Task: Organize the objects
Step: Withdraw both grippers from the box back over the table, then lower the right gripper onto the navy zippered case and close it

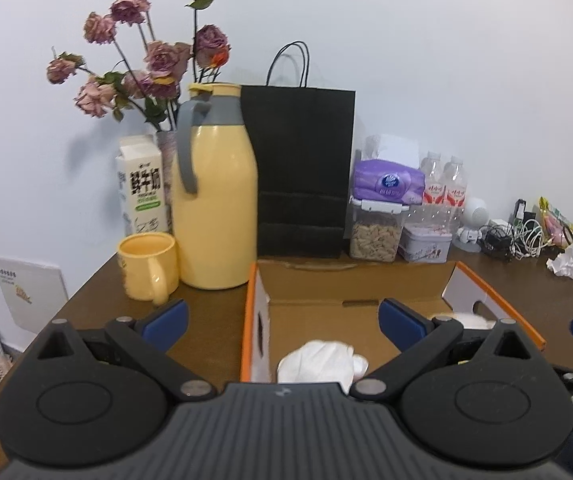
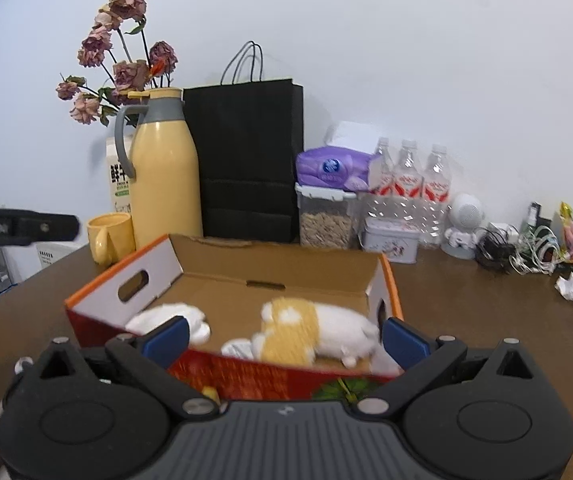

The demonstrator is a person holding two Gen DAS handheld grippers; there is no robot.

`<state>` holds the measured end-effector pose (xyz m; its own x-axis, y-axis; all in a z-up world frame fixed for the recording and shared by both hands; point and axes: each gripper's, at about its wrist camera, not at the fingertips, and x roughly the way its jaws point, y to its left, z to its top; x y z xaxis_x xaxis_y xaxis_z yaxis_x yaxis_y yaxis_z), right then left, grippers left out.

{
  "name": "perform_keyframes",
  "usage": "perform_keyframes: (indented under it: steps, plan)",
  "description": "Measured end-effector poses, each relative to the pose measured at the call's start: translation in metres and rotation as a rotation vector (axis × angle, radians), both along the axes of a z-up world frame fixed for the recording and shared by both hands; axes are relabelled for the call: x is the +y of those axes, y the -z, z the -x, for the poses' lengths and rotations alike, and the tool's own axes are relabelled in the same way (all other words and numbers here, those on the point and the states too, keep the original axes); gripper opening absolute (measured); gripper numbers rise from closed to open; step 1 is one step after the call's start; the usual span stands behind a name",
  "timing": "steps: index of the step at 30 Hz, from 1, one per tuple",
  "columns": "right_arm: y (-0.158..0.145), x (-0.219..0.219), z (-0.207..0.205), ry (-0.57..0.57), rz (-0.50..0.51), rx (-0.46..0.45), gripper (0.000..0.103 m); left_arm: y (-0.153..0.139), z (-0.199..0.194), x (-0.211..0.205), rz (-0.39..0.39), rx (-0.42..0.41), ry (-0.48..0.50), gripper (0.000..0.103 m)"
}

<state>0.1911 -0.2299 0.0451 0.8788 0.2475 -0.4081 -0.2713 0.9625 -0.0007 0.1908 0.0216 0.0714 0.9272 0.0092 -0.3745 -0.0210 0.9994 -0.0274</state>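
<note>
Clearly both your left hand-held gripper and right hand-held gripper gape wide and empty over the cardboard box, so pinch the light, squashy yellow-and-white plush inside across its middle.

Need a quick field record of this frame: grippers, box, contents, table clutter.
left gripper: open, empty, over the box
right gripper: open, empty, at the box's near wall
box: open cardboard, orange rim, handle cutout in side
contents: white cloth item on left; yellow-and-white soft item on right, blurred
behind box: black paper bag, yellow thermos, yellow mug
right of bag: grain container, water bottles, small tin
</note>
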Motion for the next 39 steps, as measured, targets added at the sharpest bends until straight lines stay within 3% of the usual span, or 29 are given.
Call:
perform_keyframes:
  steps: [23,35,39]
  plan:
    - [0.063,-0.053,0.07,0.015,0.09,0.195,0.103,0.053,0.079,0.051,0.014,0.17,-0.101,0.103]
    - [0.072,-0.039,0.027,-0.129,0.214,0.245,0.103,0.059,0.086,0.058,0.03,0.181,-0.121,0.103]
    - [0.08,-0.042,0.005,-0.188,0.171,0.295,0.103,0.061,0.086,0.063,0.038,0.187,-0.137,0.103]
